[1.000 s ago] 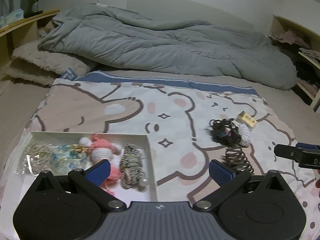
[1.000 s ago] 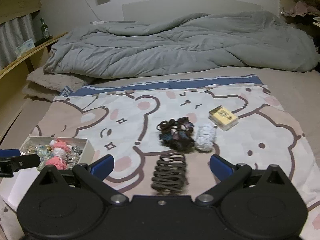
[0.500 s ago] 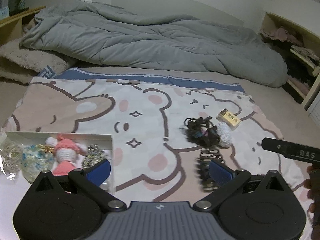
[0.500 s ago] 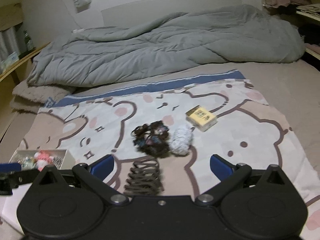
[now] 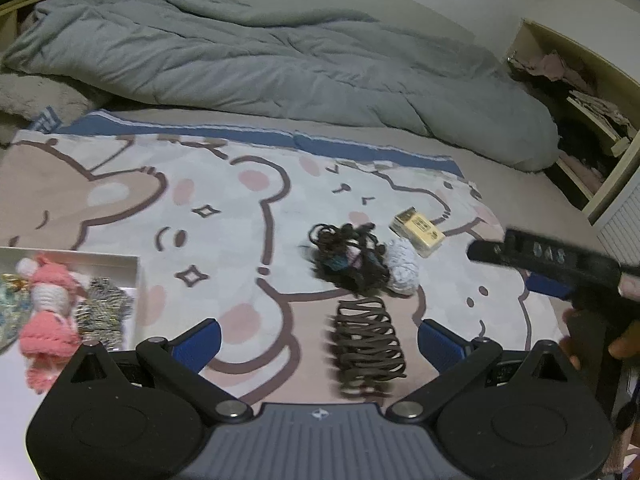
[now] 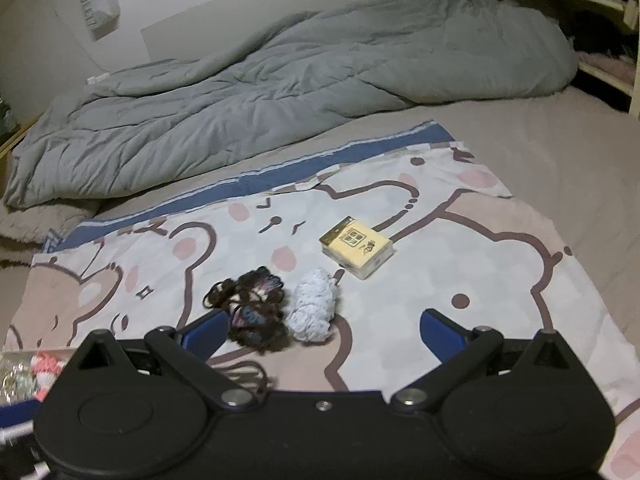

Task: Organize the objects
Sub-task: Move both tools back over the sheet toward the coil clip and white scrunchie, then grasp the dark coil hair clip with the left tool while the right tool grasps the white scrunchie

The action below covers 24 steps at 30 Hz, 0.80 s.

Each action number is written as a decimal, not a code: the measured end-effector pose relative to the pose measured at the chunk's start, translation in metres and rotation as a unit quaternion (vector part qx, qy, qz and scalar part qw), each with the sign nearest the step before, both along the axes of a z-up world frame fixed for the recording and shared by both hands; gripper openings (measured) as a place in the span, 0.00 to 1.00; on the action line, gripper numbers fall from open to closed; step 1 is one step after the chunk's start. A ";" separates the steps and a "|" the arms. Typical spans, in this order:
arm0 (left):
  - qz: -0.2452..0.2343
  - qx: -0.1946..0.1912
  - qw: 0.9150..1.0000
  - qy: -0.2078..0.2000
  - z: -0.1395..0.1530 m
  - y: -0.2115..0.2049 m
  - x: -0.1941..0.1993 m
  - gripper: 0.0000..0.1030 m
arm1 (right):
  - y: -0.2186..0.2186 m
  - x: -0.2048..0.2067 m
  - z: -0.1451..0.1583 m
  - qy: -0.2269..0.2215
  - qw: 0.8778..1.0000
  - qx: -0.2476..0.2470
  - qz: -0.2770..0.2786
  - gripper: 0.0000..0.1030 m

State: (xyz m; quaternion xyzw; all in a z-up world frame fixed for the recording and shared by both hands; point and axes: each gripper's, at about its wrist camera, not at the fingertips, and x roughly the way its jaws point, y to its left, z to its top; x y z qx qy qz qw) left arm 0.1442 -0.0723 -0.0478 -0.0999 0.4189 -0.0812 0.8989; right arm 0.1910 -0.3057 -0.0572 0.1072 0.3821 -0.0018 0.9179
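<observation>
Both grippers shifted right; brown hair claw [image 5: 368,350] now between left fingers [image 5: 198,340], wide; right fingers [image 6: 206,332] wide.

On the bed, the hair claw clip [image 5: 368,350] lies nearest; behind it the scrunchie pile [image 5: 348,258], a yarn ball [image 5: 404,266] to its right, the small box [image 5: 418,232] beyond. The tray [image 5: 120,258] sits far left.

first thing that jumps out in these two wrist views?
The loose cluster mid-blanket on the bear-print blanket: a brown hair claw clip lying between the open left claw, a dark tangle of hair ties just beyond it, a white scrunchie beside that, and a small yellow box farther right. At far left sits a white tray already holding a pink knitted doll. A rumpled grey duvet fills the background.
</observation>
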 end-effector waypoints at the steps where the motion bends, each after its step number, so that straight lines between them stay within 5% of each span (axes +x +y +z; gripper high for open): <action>1: -0.003 0.001 1.000 0.002 -0.003 -0.004 0.003 1.00 | -0.003 0.005 -0.002 0.003 1.000 0.008 -0.005 1.00; 12: -0.004 -0.007 1.000 0.025 -0.041 -0.038 0.031 1.00 | -0.025 0.036 -0.039 0.016 0.994 0.096 -0.040 0.91; 16: -0.006 -0.011 0.999 0.031 -0.052 -0.046 0.039 1.00 | -0.023 0.047 -0.066 0.049 0.992 0.105 -0.040 0.79; 21: -0.002 -0.019 0.999 0.031 -0.064 -0.053 0.048 1.00 | -0.024 0.054 -0.067 0.030 0.994 0.102 -0.024 0.74; 24: 0.001 -0.028 0.999 0.038 -0.070 -0.056 0.054 1.00 | -0.024 0.059 -0.068 0.025 0.994 0.106 -0.019 0.61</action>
